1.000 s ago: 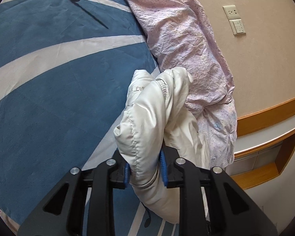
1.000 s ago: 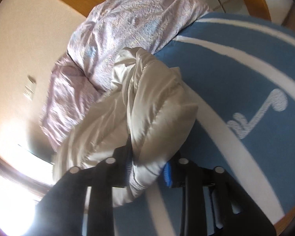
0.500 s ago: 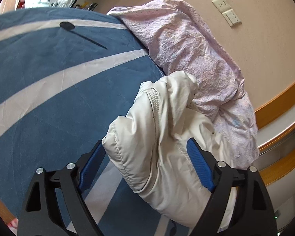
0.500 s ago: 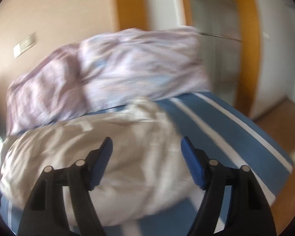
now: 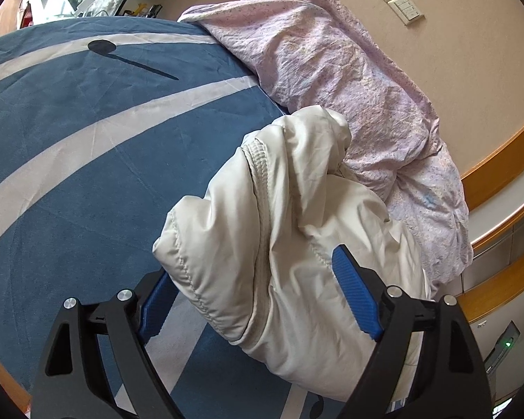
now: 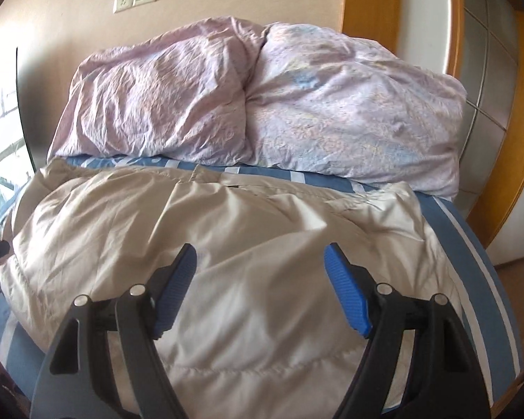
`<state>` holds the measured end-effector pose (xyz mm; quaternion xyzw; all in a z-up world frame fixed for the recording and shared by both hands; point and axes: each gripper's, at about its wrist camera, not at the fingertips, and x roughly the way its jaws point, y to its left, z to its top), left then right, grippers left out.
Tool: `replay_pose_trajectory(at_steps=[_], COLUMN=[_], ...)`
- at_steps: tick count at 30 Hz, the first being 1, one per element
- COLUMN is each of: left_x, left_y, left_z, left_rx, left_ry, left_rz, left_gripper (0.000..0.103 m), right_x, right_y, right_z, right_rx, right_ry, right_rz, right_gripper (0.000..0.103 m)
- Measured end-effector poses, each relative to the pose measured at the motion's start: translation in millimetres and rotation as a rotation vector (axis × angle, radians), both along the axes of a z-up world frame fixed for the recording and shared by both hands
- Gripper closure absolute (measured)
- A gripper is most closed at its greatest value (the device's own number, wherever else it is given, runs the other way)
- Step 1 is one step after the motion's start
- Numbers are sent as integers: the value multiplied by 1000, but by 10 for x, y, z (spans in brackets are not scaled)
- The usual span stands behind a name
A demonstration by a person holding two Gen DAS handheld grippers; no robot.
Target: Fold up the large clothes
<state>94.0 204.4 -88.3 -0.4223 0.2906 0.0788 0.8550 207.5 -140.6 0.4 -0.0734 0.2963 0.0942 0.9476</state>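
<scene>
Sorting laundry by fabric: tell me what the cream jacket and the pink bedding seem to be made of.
Cream jacket: probably nylon or polyester shell with padding; it has a soft sheen, stitched quilt lines and puffy folds.
Pink bedding: likely cotton or a cotton blend; matte, with fine crumpled creases and a faint print.
</scene>
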Motion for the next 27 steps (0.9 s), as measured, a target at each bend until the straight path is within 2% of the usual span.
replay_pose_trajectory(at_steps=[8, 12, 21, 26, 27], left_x=[60, 106, 226, 245, 247], left_y=[-10, -19, -60, -62, -65], left_z=[-2, 1, -3, 30, 52], left_rx=[-5, -10, -29, -36, -31], left_ry=[2, 3, 11, -25, -33], left_rz=[4, 11, 25, 50, 54], left_gripper=[18, 18, 19, 29, 33], right_x=[187, 310, 349, 347, 355], right_y=[125, 199, 338, 384, 390], right_z=[-183, -343, -543, -604, -611], right_rx=[-65, -108, -186, -222, -225], right_ry=[53, 100, 106, 94, 96], right_rz=[-8, -13, -15, -17, -16], right_gripper=[27, 21, 20, 20, 20])
